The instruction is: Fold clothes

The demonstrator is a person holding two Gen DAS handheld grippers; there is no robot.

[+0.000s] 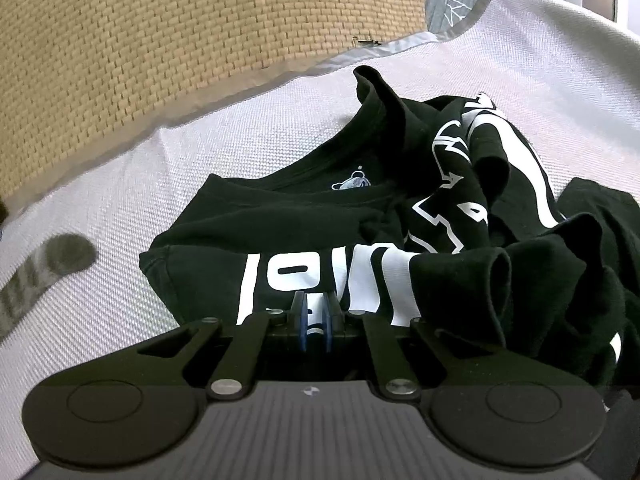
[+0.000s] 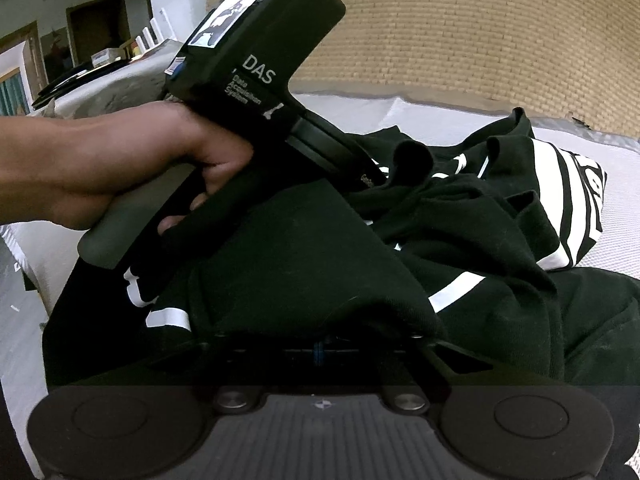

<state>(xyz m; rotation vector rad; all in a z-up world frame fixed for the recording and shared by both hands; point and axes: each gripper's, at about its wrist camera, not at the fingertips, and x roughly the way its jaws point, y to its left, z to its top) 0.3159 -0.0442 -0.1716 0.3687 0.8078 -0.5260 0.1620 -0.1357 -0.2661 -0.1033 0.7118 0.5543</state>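
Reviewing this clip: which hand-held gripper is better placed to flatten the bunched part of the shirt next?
Probably the right hand-held gripper: the black T-shirt is heaped over it, while the left hand-held gripper sits at the flatter printed part.

A white woven bed cover [image 1: 120, 208] carries the crumpled black printed shirt [image 1: 320, 220]

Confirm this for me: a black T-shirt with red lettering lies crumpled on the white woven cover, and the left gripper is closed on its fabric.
One detail is off: the lettering on the black T-shirt is white, not red, as the left wrist view shows. The rest holds: it lies crumpled on the white woven cover, and the left gripper is closed on its fabric.
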